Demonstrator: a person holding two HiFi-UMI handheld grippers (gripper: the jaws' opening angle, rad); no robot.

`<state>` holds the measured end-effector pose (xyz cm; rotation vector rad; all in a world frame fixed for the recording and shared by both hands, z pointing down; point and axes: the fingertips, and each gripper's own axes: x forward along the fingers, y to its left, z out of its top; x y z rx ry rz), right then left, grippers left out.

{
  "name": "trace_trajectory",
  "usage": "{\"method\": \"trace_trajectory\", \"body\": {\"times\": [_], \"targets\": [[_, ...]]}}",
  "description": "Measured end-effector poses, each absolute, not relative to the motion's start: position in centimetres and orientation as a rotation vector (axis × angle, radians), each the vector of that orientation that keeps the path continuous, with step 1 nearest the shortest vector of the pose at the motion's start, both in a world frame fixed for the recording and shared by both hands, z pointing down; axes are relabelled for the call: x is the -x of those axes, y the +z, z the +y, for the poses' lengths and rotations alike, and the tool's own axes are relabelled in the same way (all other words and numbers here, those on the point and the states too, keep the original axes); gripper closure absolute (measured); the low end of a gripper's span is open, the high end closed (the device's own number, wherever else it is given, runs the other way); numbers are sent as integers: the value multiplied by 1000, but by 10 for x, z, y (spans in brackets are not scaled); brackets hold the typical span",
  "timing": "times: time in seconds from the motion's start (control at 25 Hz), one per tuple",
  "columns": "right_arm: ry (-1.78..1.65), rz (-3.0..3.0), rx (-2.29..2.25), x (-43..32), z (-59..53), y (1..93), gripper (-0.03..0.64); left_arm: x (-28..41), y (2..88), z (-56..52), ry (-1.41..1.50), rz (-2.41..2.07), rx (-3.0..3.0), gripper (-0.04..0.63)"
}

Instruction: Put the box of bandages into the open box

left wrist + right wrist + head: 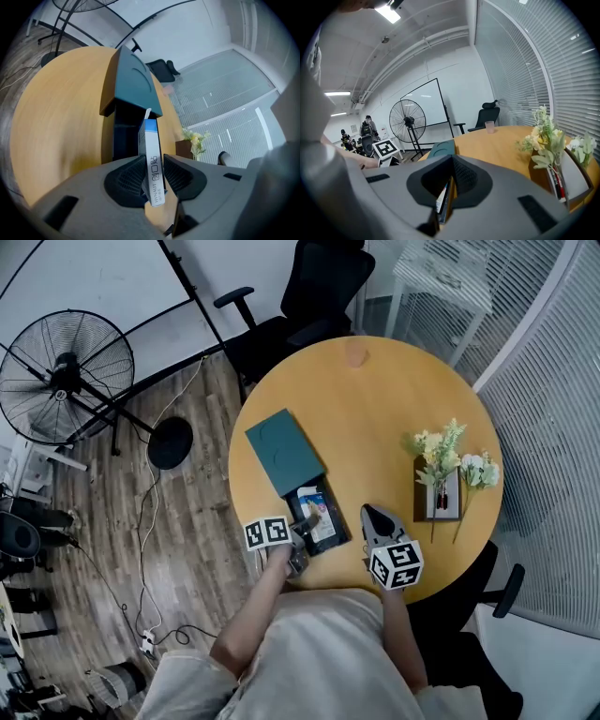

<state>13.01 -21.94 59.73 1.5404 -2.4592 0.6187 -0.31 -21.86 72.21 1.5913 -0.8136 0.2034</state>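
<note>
The box of bandages (152, 140), blue and white, stands on edge between the pads of my left gripper (153, 169), which is shut on it. Its far end reaches over the dark open box (123, 136), whose teal lid (133, 84) stands up behind. From the head view the bandage box (317, 517) lies within the open box (335, 495) at the table's near edge, with the lid (284, 448) flat beyond it. My left gripper (304, 529) is at the open box's near end. My right gripper (376, 518) hovers to the right of it, shut and empty.
A round wooden table (375, 409) carries yellow and white flowers (448, 457) by a dark frame at the right and a small cup (356, 354) at the far edge. A standing fan (66, 381) and an office chair (314, 287) stand beyond the table.
</note>
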Motion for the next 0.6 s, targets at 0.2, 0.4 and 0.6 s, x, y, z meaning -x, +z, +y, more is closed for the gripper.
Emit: {"method": "trace_trajectory", "body": {"times": [0.2,0.4,0.6], "targets": [[610,-2458,-1538,-130,-218,595,621,12,722,-219,238,-846,-1615,449],[612,-2461,-1536,-131,-218,597,621,27,724,-217,220,-883,-1597,448],[608,-2465,-1525,-128,-216,595,621,31,721,-213,210,-889,-1599,448]]}}
